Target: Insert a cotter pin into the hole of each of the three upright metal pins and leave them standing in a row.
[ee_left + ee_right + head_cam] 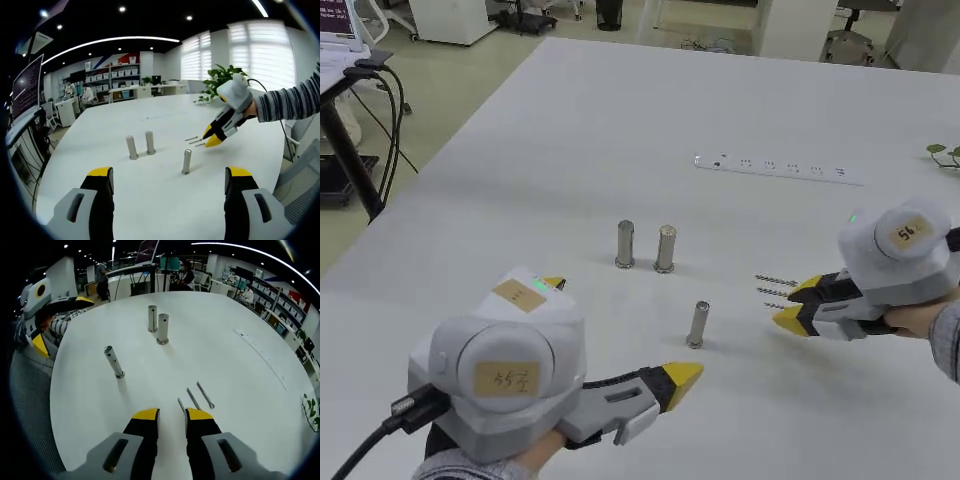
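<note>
Three cotter pins (pixel 775 291) lay side by side on the white bench (pixel 570 130), toward its right edge, loose from every pin. Just behind them was the right gripper (pixel 798 303), its jaws narrowly parted and holding nothing. Mid-bench, two metal pins (pixel 625 244) stood upright just beside each other, and a third metal pin (pixel 697 324) stood apart, nearer the person. The left gripper (pixel 169 174) was spread wide and empty. A power strip (pixel 778 168) lay farther back.

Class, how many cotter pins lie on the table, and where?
3, side by side ahead of the right tongs: nearest pin, middle pin, outer pin. None seems hidden.
</note>
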The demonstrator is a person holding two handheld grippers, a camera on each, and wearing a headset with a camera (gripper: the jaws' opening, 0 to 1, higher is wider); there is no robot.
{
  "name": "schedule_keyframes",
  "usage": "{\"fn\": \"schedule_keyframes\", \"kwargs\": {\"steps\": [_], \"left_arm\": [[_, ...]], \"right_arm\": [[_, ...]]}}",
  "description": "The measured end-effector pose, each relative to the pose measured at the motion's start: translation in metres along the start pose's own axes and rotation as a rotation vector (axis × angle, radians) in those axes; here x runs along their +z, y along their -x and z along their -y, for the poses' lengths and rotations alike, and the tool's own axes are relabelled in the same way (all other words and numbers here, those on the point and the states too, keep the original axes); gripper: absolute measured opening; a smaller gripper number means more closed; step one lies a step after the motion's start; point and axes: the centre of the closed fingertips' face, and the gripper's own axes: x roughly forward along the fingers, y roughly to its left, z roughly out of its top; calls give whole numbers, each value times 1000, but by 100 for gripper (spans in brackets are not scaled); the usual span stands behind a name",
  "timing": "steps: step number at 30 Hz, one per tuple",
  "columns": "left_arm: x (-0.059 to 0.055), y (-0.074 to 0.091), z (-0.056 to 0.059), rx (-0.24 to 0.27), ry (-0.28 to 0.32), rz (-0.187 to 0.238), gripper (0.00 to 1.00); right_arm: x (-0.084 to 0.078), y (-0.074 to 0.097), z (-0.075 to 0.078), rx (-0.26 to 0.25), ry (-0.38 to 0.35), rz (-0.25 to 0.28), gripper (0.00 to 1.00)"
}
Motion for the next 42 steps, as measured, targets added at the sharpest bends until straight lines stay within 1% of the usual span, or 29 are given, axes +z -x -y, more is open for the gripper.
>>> {"fn": "schedule_keyframes", "kwargs": {"steps": [7,12,15,20,22,23,25,32,34,37,42], "left_arm": [[-1,0,0,1,-1,-5,90],[-2,0,-1,3,1,-10,90],[-3,0,-1,2,-3,-13,89],[-5,1,-2,4,-7,-22,88],[-5,1,-2,4,-6,-24,88],[-5,1,-2,3,-6,-24,88],[-5,1,-2,2,-8,-25,88],[-6,0,-1,-3,-10,-28,86],[-6,0,-1,-6,-9,-29,85],[-6,0,0,-9,-10,-29,84],[-7,1,1,-13,-13,-31,83]], "right_arm": [[-11,-6,8,16,26,-72,13],[-11,-9,10,38,31,-86,8],[-13,-11,11,48,54,-109,7],[-14,-13,13,62,66,-128,5],[-16,-14,13,71,75,-142,4],[-15,-14,13,76,75,-138,3],[-14,-15,12,86,78,-144,3],[-14,-16,12,113,104,-182,1],[-14,-16,11,123,123,-198,0],[-14,-17,10,125,146,-207,0],[-15,-17,11,115,153,-220,0]]}}
